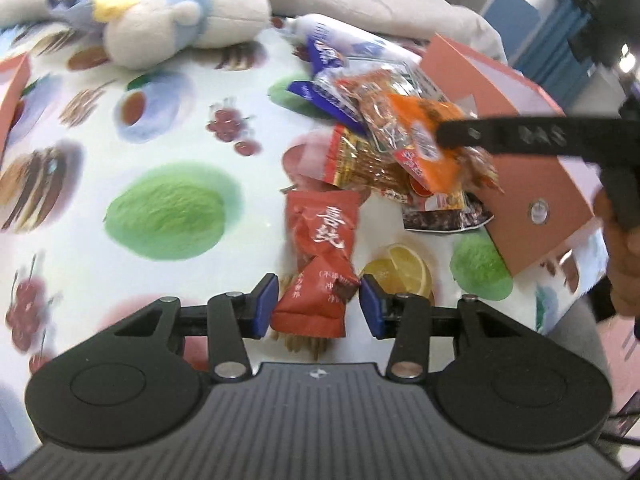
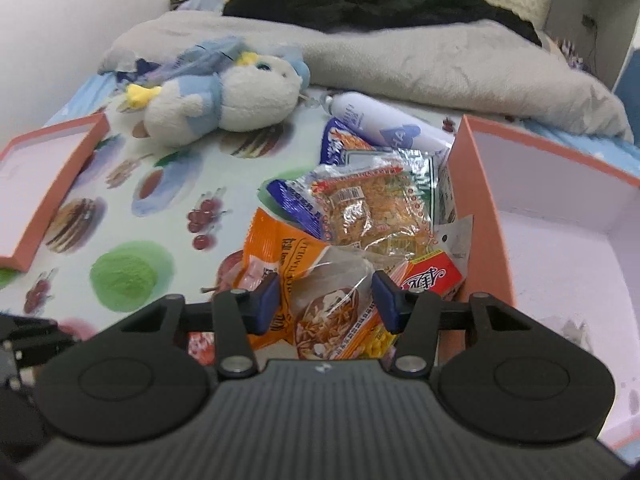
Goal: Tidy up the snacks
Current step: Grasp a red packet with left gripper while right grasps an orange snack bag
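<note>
My left gripper point(image 1: 319, 306) is shut on a red snack packet point(image 1: 320, 232), its blue pads pressing the packet's lower end from both sides. In the right wrist view, my right gripper point(image 2: 326, 302) is shut on an orange packet point(image 2: 276, 248) with a clear window. The left wrist view shows that orange packet point(image 1: 424, 148) hanging from a black finger point(image 1: 500, 136) above the pile. A heap of mixed snack packets point(image 2: 372, 208) lies on the printed sheet against an open salmon-pink box point(image 2: 484, 208), whose inside is white.
A plush toy point(image 2: 224, 100) lies at the back left, and a white tube point(image 2: 380, 120) behind the pile. The box lid point(image 2: 48, 184) rests at the far left. A grey blanket point(image 2: 400, 56) bounds the back. The fruit-printed sheet point(image 1: 168, 216) covers the surface.
</note>
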`<action>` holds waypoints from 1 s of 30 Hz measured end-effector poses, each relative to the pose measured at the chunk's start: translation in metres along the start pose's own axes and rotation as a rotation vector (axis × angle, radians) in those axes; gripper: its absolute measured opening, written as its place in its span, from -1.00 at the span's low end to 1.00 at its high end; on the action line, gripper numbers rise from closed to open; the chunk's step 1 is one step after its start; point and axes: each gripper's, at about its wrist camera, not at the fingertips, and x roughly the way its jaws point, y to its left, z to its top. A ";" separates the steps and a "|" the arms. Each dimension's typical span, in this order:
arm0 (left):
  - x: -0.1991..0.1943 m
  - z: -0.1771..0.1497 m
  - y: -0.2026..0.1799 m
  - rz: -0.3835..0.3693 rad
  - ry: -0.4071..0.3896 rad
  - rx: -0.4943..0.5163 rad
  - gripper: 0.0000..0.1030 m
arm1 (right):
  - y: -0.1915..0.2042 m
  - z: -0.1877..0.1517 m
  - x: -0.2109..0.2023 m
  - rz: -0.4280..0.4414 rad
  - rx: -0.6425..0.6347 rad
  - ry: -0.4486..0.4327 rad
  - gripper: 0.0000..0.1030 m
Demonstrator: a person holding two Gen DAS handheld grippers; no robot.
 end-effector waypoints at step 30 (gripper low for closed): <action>-0.005 -0.001 -0.008 0.023 -0.011 -0.103 0.36 | -0.011 -0.100 -0.035 -0.005 0.141 0.086 0.02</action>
